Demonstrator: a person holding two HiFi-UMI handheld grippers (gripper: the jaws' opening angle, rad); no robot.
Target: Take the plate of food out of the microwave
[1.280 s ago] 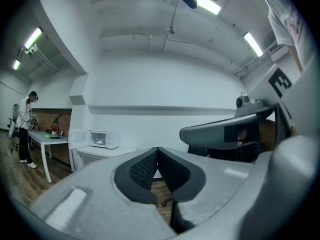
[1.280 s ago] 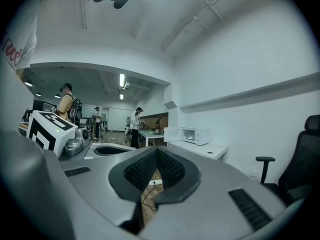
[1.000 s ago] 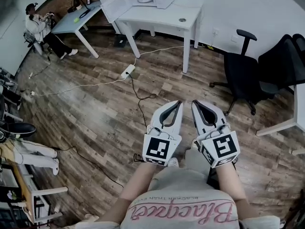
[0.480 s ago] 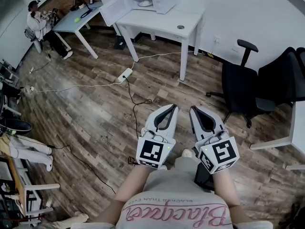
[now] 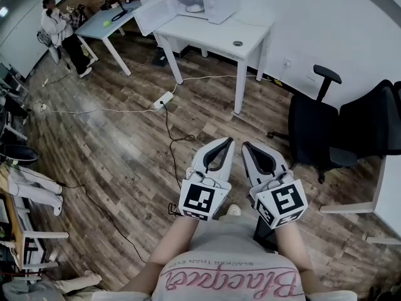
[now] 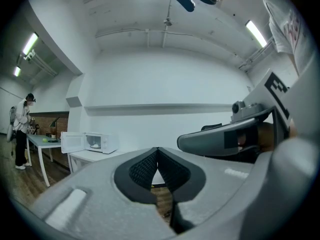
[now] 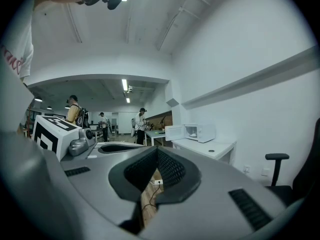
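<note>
**White microwave open, both grippers shut and empty**

White table (image 5: 232,35) and the microwave (image 5: 210,2) on it sit slightly lower in the head view than a second ago. The left gripper (image 5: 228,141) and right gripper (image 5: 245,146) have drawn closer together, side by side over the wood floor (image 5: 125,149). The microwave's door (image 5: 147,14) hangs open, and the plate (image 5: 195,8) lies inside as a pale shape, well apart from both grippers.

The left gripper view shows its jaws pressed tip to tip with nothing between them, and the right gripper view shows the same. Only the right gripper view takes in a long room behind with several people (image 7: 75,113) standing. Only the head view shows the black office chair (image 5: 313,130).
</note>
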